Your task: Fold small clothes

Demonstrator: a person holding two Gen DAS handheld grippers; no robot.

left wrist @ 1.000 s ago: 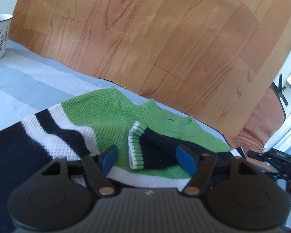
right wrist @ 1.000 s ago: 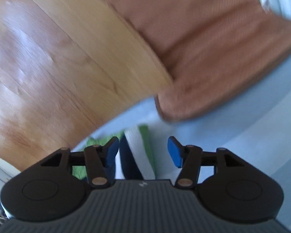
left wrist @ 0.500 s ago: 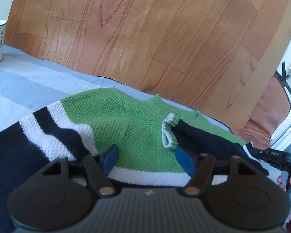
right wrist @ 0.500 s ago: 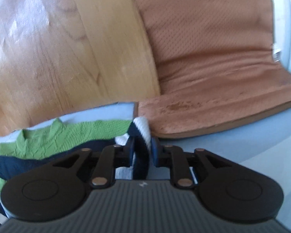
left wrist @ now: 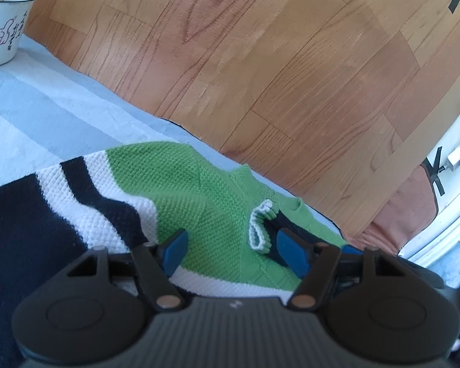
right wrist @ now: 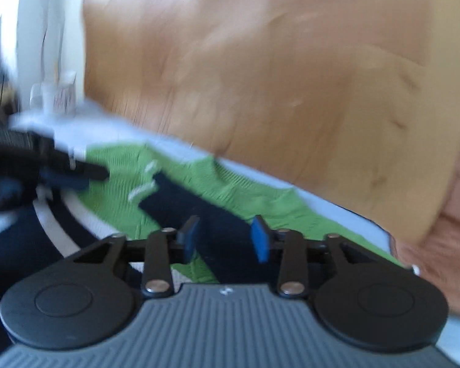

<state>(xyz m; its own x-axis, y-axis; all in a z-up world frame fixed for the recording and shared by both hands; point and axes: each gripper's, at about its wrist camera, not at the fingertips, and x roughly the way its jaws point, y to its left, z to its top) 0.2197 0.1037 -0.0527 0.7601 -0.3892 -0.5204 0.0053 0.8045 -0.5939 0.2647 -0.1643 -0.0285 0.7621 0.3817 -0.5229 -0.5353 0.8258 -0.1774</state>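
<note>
A small knitted sweater (left wrist: 205,205), green at the chest with white and navy stripes, lies flat on a pale blue cloth (left wrist: 46,104). Its navy sleeve (right wrist: 181,202) is folded across the green chest and ends in a white-edged cuff (left wrist: 259,230). My left gripper (left wrist: 233,248) hovers open low over the chest, and the cuff is just inside its right pad. My right gripper (right wrist: 225,239) is over the folded sleeve. Its jaws are opening, and the sleeve lies under the gap without either pad pressing on it. The left gripper (right wrist: 46,165) shows blurred at the left of the right wrist view.
A white enamel mug (left wrist: 3,27) stands at the far left on the cloth. A wood-grain panel (left wrist: 260,61) rises behind the sweater. A brown cushion (right wrist: 450,239) lies to the right. Part of the other gripper (left wrist: 414,273) sits behind my left gripper's right finger.
Half a second ago the right gripper was shut on a striped fold of the sweater; now it has let go, opened, and swung left over the sleeve. The left gripper rolled slightly.
</note>
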